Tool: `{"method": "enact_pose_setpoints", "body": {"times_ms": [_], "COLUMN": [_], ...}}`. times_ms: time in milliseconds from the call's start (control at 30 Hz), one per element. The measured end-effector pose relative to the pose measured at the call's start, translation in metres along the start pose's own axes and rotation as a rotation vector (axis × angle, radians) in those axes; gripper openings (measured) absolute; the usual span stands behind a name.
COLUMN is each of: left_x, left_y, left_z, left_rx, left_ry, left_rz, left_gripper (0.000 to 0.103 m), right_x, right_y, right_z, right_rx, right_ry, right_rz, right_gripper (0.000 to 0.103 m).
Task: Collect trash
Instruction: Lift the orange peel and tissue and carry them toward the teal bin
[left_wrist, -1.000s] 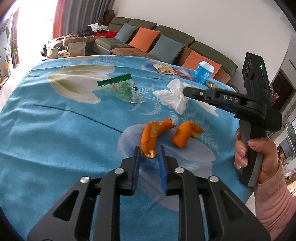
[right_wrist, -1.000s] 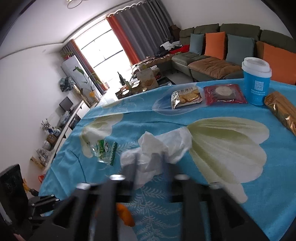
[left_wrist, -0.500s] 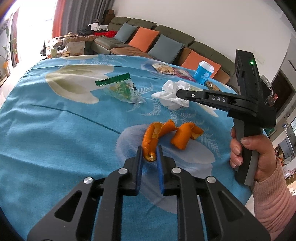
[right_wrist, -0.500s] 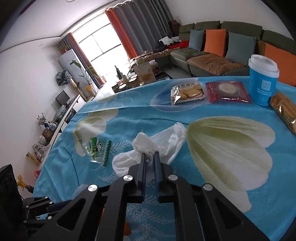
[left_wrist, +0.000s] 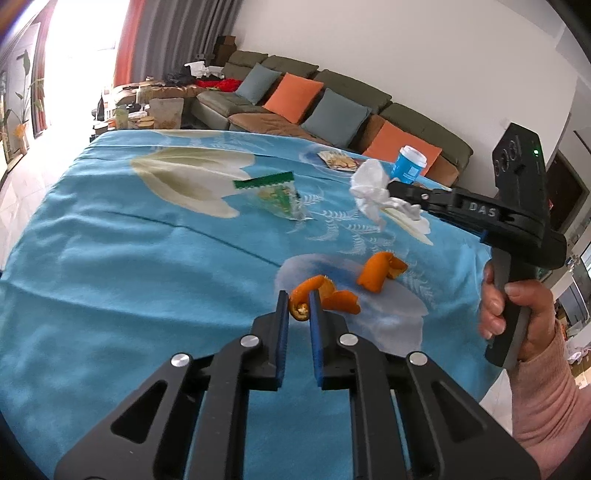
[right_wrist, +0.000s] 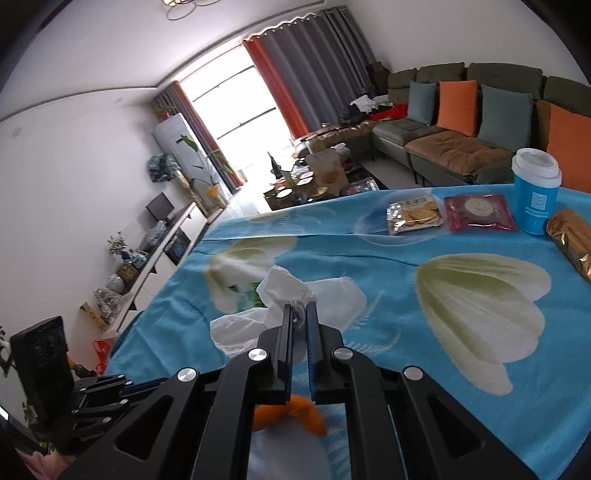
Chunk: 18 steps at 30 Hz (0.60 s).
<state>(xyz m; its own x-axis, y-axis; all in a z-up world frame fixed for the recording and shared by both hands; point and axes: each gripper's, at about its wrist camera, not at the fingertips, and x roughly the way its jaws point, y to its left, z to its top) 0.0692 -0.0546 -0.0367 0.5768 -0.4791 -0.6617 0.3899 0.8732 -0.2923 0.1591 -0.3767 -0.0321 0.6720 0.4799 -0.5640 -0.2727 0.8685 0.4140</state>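
Blue tablecloth (left_wrist: 110, 258), left claw (left_wrist: 299, 301) pinching peel (left_wrist: 317, 295)

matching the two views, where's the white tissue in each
Left wrist: tissue upper right, hanging from the right gripper.
Right wrist: tissue centre, just above the gripper's fingertips.
Shared landmark: blue cup, beyond the tissue in both.
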Motion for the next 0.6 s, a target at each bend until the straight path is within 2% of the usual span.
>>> {"method": "enact_pose_setpoints", "body": {"times_ms": [133, 200, 367, 600], "left_x": [-0.001, 0.004, 0.01, 0.014], "left_y": [0.008, 0.011, 0.015, 0.024], "left_z": [-0.008, -0.011, -0.015, -0.008], "left_rx": [0.002, 0.003, 0.002, -0.043], "left_ry": [0.029, 0.053, 0.059, 0.044], "left_rz": [-0.002, -0.012, -0.016, -0.048], "left_gripper": [0.013, 0.025, 0.024, 0.029], "right_x": [-0.002, -0.003, -0.003, -0.001], "right_y": [0.01, 0.016, 0.029, 0.042], "right_z": [-0.002, -0.004, -0.005, -0.01], "right_rx": [-0.015, -0.022, -0.049, -0.067], "right_ry": [-0.001, 0.001, 0.002, 0.011], "right_rz": [0.028, 0.039, 0.062, 0.073], "right_gripper": [0.006, 0.006, 0.006, 0.006]}}
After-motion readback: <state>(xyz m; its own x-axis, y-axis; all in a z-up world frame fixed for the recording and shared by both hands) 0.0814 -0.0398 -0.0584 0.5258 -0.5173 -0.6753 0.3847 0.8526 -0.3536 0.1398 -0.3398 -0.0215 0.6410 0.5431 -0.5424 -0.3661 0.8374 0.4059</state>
